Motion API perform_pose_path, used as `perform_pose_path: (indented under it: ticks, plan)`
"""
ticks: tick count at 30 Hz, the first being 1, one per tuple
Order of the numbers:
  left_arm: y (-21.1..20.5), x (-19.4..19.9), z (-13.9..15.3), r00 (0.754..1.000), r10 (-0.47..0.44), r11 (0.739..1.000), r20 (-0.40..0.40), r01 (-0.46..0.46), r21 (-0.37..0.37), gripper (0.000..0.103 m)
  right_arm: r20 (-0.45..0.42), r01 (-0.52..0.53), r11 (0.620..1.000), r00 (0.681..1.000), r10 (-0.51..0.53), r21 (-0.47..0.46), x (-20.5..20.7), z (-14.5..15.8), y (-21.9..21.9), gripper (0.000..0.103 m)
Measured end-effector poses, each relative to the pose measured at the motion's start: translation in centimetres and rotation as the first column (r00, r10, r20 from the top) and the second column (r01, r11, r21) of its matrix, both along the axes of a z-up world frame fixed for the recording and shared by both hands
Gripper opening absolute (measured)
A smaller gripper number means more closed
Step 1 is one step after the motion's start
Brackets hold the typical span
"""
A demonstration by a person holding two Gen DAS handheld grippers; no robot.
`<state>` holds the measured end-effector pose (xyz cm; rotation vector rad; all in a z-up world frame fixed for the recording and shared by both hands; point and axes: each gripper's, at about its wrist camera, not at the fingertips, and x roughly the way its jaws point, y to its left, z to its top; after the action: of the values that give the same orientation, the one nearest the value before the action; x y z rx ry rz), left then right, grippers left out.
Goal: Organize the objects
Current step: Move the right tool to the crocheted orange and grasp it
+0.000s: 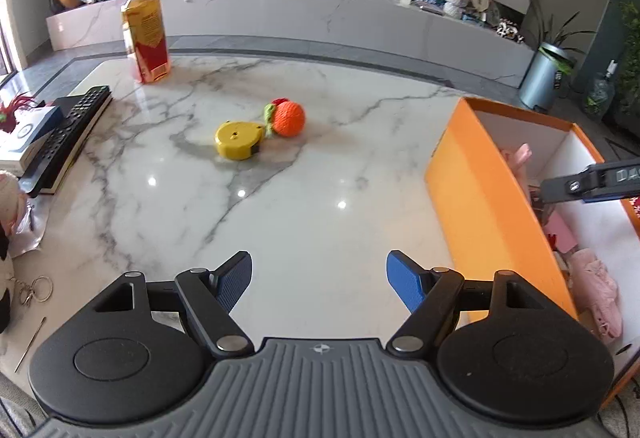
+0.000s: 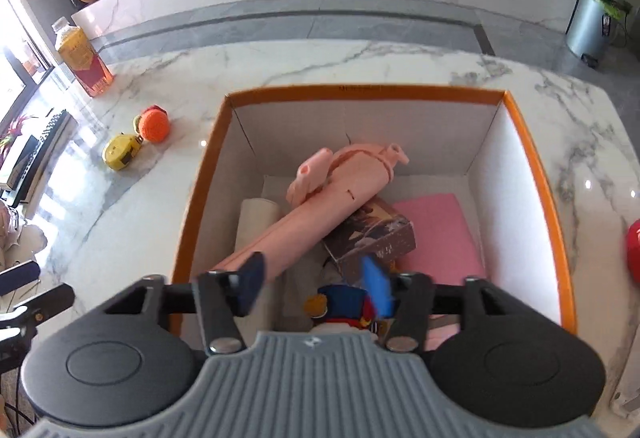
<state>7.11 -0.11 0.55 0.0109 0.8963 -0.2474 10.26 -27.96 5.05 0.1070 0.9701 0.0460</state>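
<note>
A yellow tape measure and an orange knitted ball lie side by side on the marble table, ahead of my open, empty left gripper. An orange box stands to its right. In the right wrist view my right gripper hangs open over the orange box, which holds a long pink toy, a brown box, a pink pad and a small blue-capped figure just below the fingers. The tape measure and ball lie left of the box.
A bottle of orange drink stands at the table's far left. A remote lies on books at the left edge, with keys nearer. The right gripper's arm reaches over the box. A red object sits right of the box.
</note>
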Motion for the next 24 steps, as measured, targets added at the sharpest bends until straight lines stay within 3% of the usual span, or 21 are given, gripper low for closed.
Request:
perform_pose_path:
  ticks: [5,11,16,24]
  plan:
    - [0.1,-0.3,-0.3,0.999,-0.006,0.999,0.040,0.004,0.049,0.088,0.050,-0.051,0.999,0.997,0.051,0.006,-0.7,2.6,1.6,0.085]
    - [0.1,-0.1,-0.7,0.999,-0.020,0.999,0.026,0.020,0.026,0.088,0.102,-0.180,0.984,0.979,0.179,0.003,0.6,3.9,5.3,0.095]
    - [0.1,0.3,-1.5,1.000,-0.011,0.998,0.003,0.011,0.055,0.088,0.096,-0.245,0.970,0.965,0.243,0.000,5.7,3.1,9.3,0.100]
    - [1.9,1.7,-2.8,0.998,0.044,0.998,-0.051,-0.042,0.043,0.087,-0.044,-0.232,0.971,0.971,0.235,0.063,16.2,-1.5,14.0,0.100]
